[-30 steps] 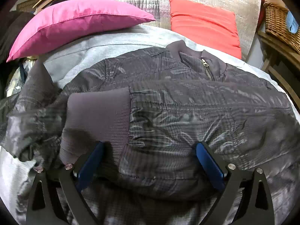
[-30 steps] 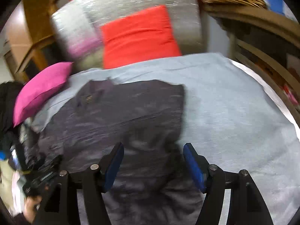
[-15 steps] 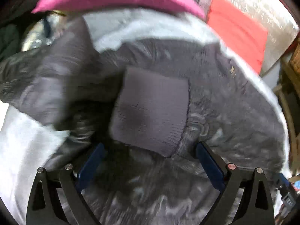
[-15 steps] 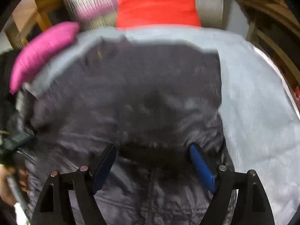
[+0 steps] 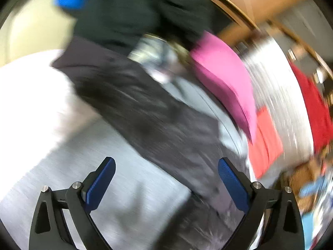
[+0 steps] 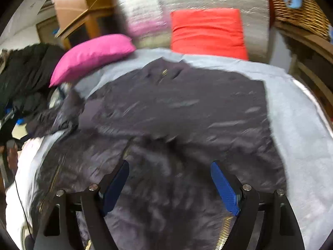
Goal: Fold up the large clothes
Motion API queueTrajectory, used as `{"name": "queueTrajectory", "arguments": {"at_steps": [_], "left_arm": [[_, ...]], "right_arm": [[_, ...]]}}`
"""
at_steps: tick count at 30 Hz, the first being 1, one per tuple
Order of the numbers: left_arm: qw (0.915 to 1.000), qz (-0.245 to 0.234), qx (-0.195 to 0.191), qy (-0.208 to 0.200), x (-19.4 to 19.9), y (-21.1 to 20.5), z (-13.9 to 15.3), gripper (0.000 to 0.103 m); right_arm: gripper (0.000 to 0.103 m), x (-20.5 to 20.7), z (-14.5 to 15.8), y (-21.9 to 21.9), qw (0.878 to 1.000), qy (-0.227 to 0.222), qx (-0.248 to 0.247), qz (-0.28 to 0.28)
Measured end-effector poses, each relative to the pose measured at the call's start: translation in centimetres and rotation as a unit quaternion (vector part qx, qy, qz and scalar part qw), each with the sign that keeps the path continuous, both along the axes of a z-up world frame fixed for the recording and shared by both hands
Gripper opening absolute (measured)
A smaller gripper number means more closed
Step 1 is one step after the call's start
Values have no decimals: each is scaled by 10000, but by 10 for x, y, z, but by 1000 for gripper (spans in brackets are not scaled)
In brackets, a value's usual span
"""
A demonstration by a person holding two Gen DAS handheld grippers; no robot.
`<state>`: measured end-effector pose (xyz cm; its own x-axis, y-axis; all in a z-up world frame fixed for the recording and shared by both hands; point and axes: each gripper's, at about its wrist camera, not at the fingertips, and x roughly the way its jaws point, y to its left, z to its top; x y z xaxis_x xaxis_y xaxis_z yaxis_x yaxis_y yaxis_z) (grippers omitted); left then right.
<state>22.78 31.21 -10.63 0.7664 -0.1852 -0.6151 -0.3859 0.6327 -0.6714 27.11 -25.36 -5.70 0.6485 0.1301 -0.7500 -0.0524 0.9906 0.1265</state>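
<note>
Lying spread on the pale grey bed cover (image 6: 295,112), the dark grey quilted jacket (image 6: 177,112) sits below the magenta pillow (image 6: 91,54) and red cushion (image 6: 208,31). Left gripper (image 5: 166,179) and right gripper (image 6: 169,185) both hover with jaws apart, holding nothing.

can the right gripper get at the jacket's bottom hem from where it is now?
Probably yes. The right gripper is open, hanging right over the dark jacket spread on the grey bed cover; nothing lies between its fingers and the fabric.
</note>
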Motion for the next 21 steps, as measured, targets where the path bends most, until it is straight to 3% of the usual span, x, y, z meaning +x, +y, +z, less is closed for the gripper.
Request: {"name": "queueTrajectory", "arguments": {"at_steps": [4,7,11,14,17,18,19,20,21], "left_arm": [[9982,436,395,58,-5,68,-2,98],[9945,302,978,239,9,102,-1,97],[9725,-405,2213,595,37,111,-11,97],[9629,-681,2498,763,46,114,-24,89],[9579,-677,2652,864,57,123,-35,73],[9565,-682,2677,938,60,124,-38,57],[9540,-685,2719,1064,64,126,-43,35],[9510,-662,2778,1188,67,129,-46,23],[9500,-651,2787,1251,68,132,-48,5]], "right_arm": [[84,-4,-26,22,9994,94,-250,210],[84,-6,-35,30,9989,79,-348,293],[84,-5,-34,34,9984,66,-417,374],[84,-4,-34,42,9973,45,-564,477],[84,-3,-35,46,9962,79,-668,558],[84,-3,-36,47,9960,98,-690,564],[84,-3,-37,47,9959,105,-696,561],[84,-2,-38,47,9960,115,-691,551],[84,-1,-39,46,9962,129,-679,528]]}}
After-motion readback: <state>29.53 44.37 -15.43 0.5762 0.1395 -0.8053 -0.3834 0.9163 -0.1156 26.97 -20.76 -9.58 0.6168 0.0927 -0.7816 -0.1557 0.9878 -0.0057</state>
